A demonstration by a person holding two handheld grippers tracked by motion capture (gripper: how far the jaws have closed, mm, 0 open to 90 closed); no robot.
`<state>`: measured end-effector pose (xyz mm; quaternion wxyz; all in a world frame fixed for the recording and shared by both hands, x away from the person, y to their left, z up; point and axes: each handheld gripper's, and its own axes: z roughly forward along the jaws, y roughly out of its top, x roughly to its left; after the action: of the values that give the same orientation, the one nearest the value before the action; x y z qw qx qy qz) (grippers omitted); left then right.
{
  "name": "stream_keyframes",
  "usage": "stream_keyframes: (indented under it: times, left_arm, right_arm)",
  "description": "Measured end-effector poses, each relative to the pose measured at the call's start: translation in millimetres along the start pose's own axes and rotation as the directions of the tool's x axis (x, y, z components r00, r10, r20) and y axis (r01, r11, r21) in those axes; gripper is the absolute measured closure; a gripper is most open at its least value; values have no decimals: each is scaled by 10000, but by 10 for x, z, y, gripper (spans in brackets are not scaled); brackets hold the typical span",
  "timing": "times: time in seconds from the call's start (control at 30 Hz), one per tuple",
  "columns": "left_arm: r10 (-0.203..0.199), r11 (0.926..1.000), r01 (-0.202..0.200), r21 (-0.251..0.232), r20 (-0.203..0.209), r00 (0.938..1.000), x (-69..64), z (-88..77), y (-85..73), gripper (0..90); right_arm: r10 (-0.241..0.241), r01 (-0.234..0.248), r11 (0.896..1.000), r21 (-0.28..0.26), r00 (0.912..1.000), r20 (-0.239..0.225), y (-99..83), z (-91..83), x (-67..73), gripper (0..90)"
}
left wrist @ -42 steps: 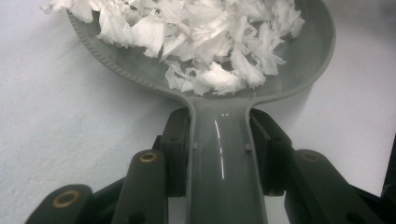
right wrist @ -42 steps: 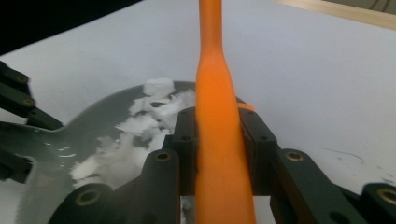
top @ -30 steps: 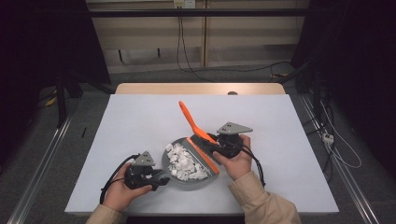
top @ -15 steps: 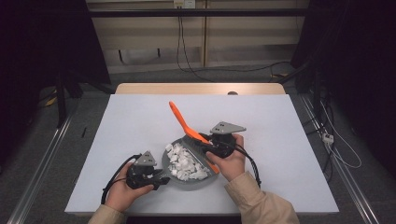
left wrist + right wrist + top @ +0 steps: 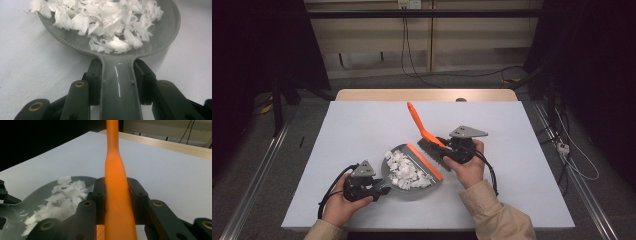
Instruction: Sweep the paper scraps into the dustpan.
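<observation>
A grey dustpan (image 5: 412,172) lies flat on the white table (image 5: 362,125), heaped with torn white paper scraps (image 5: 404,167). The left gripper (image 5: 379,186) has its fingers (image 5: 94,75) clenched on the pan's handle (image 5: 120,87), which runs straight ahead from them to the bowl, so the pan's long axis points away toward the table's middle. The right gripper (image 5: 444,154) has its fingers (image 5: 100,195) clenched on the orange handle of a small brush (image 5: 424,132); the handle rises up and away beyond them, while the bristle head sits just beside the pan's orange lip (image 5: 424,161). The right hand is therefore nearer the pan's open edge. The high view shows brush and pan together; the left gripper view shows the grip on the grey handle close up, and the right gripper view shows the scraps lying low to the left of its fingers.
</observation>
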<state>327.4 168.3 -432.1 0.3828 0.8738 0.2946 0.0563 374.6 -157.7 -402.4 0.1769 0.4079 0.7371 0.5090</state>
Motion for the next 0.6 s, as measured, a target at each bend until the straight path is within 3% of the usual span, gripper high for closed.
stream_keyframes:
  times: [0.17, 0.33, 0.4, 0.53, 0.6]
  left_arm:
    - [-81, 9999, 82, -137, 91, 9999, 17, -27, 1, 625]
    - [-230, 9995, 228, -213, -91, 9997, 65, -94, -14, 625]
    - [-312, 9993, 305, -217, -357, 9989, 82, -124, -17, 625]
    - [-426, 9987, 415, -291, -392, 9983, 120, -150, -30, 624]
    - [-354, 9993, 350, -155, -209, 9992, 130, -139, -31, 624]
  right_arm:
    - [148, -144, 9998, -146, 9996, 226, -10, -87, -104, 715]
    - [243, -232, 9994, -260, 9987, 447, -14, -167, -176, 714]
    - [254, -240, 9993, -278, 9984, 514, -19, -191, -197, 715]
    - [318, -299, 9992, -277, 9971, 696, -43, -223, -245, 715]
    - [335, -315, 9992, -238, 9958, 858, -62, -228, -273, 715]
